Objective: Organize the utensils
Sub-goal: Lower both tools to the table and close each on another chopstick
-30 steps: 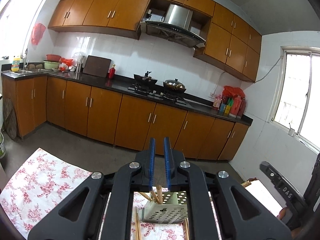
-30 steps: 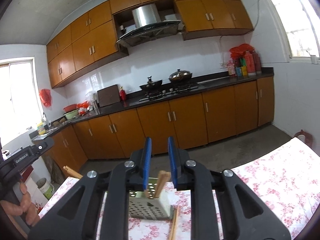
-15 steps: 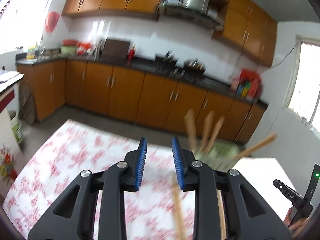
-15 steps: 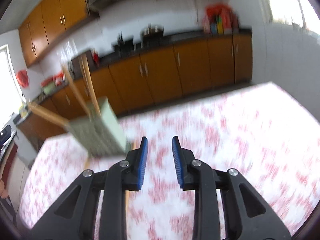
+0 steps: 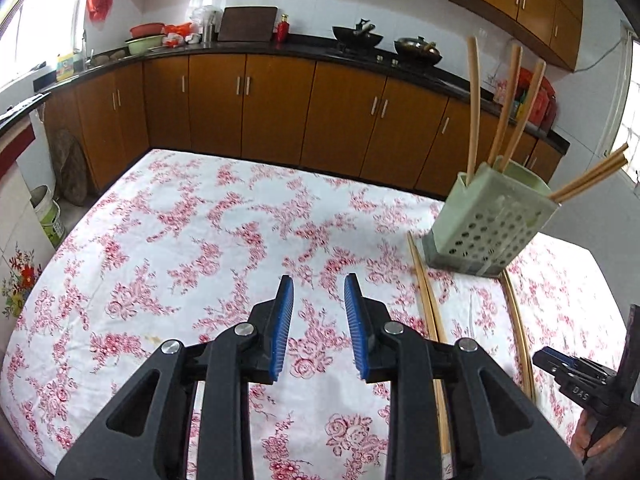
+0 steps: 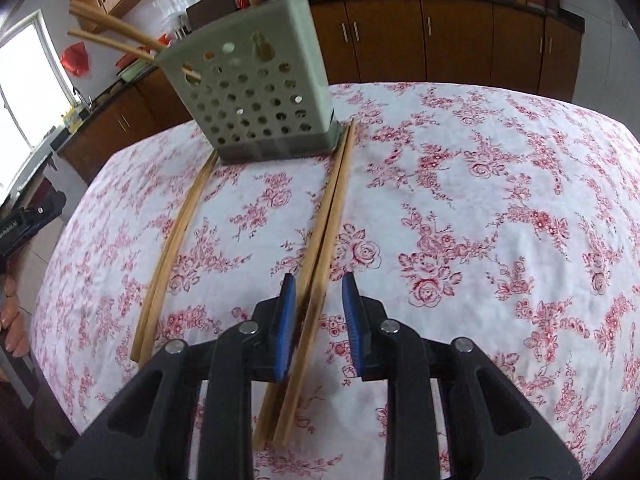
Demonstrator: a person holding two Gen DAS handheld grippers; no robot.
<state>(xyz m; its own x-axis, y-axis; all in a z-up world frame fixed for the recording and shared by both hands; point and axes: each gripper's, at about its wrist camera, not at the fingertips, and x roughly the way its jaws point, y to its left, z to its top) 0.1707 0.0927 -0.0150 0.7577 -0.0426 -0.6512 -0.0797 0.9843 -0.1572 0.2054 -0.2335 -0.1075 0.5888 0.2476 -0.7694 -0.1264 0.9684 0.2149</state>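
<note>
A pale green perforated utensil holder [image 5: 492, 224] [image 6: 260, 100] stands on the floral tablecloth [image 5: 160, 240] with several wooden chopsticks upright in it. Two pairs of chopsticks lie flat in front of it. My right gripper [image 6: 318, 280] hangs low over one pair [image 6: 332, 208], which runs between its blue pads nearer the left one. The jaws are closing and do not press on the sticks. The other pair [image 6: 176, 248] lies to the left. My left gripper [image 5: 318, 280] is open over bare cloth, left of the nearer pair [image 5: 426, 308], with nothing between its fingers.
The table's far edge faces brown kitchen cabinets [image 5: 280, 120] under a black counter with pots. The other hand-held gripper [image 5: 576, 380] shows at the lower right of the left wrist view. A white bucket [image 5: 48, 216] stands on the floor at left.
Both grippers have tipped down from the kitchen wall toward the table and sunk closer to it. The left jaws stand wider apart. The right gripper now straddles a pair of chopsticks.
</note>
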